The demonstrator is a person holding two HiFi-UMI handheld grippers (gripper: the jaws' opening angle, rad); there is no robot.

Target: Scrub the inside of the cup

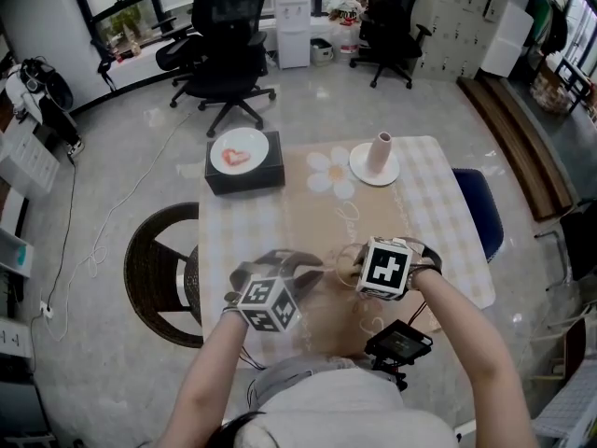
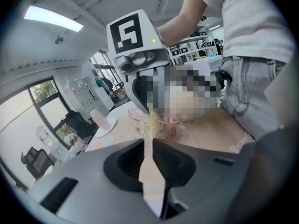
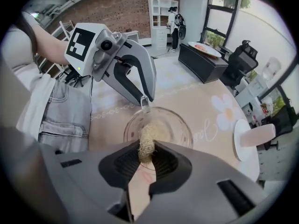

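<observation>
A clear glass cup (image 3: pixel 174 129) stands on the beige tablecloth near the table's front. My left gripper (image 3: pixel 142 104) comes in from the left and pinches the cup's rim between its fingertips. My right gripper (image 3: pixel 147 155) points steeply down over the cup, shut on a straw-coloured scrubber (image 3: pixel 147 143) that reaches into the cup's mouth. In the head view the cup (image 1: pixel 343 267) sits between the left gripper (image 1: pixel 325 265) and the right gripper (image 1: pixel 362 271). In the left gripper view the cup rim (image 2: pixel 136 115) lies just past my jaws, with the scrubber (image 2: pixel 152 120) above it.
A black box (image 1: pixel 244 174) bearing a white plate sits at the table's far left. At the far right is a white saucer (image 1: pixel 359 168) with a pink cup (image 1: pixel 381 152). A black device (image 1: pixel 399 343) is at the front edge, a wicker chair (image 1: pixel 154 269) to the left, a blue chair (image 1: pixel 479 208) to the right.
</observation>
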